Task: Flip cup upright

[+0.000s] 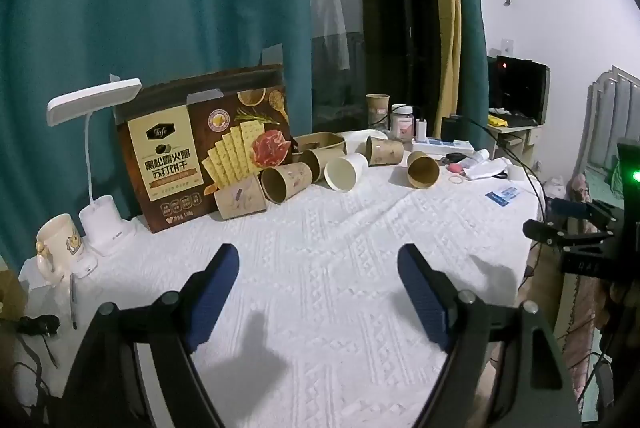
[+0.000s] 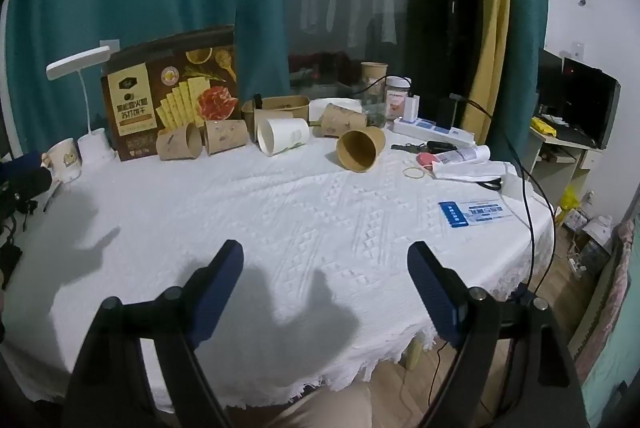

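Several paper cups (image 2: 362, 149) lie on their sides along the far edge of a white-clothed table (image 2: 280, 228), beside a cracker box (image 2: 170, 100). Left gripper (image 1: 318, 292) and right gripper (image 2: 326, 292) hover nearer, fingers spread wide, holding nothing.

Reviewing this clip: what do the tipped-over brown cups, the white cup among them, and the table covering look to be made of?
Brown cups: likely kraft paper, matte, with thin walls, a rolled rim and a plain tan inside. White cup: probably coated paper, smooth and faintly glossy, though thin plastic can't be excluded. Table covering: white woven or quilted fabric, matte, with raised geometric texture and a frayed fringe at the near edge.
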A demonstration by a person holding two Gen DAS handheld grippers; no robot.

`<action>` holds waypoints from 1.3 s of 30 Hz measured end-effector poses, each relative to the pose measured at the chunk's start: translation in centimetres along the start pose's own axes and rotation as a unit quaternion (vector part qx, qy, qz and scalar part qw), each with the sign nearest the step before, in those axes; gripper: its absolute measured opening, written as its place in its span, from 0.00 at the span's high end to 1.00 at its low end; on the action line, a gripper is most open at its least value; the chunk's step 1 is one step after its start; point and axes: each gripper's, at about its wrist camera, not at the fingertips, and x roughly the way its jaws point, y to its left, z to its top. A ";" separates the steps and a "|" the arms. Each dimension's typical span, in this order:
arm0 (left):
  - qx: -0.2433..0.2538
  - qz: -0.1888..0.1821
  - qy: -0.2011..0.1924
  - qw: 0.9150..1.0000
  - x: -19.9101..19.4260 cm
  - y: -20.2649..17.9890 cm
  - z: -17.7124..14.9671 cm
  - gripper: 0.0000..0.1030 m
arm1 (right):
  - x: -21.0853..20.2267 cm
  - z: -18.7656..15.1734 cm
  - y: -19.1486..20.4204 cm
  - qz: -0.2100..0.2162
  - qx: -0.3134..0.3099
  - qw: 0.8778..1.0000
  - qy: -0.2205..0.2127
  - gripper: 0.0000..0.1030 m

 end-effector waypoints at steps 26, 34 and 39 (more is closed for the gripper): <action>0.001 -0.006 -0.016 1.000 -0.5 -1.2 1.4 0.21 | -1.2 0.9 -1.0 -0.001 0.011 1.000 -0.017 0.20; -0.001 -0.008 -0.020 1.000 -0.9 -1.4 1.5 0.21 | -1.5 1.1 -0.9 0.000 0.013 1.000 -0.021 0.20; -0.003 -0.009 -0.021 1.000 -1.1 -1.4 1.5 0.21 | -1.6 1.0 -1.0 0.000 0.013 1.000 -0.023 0.20</action>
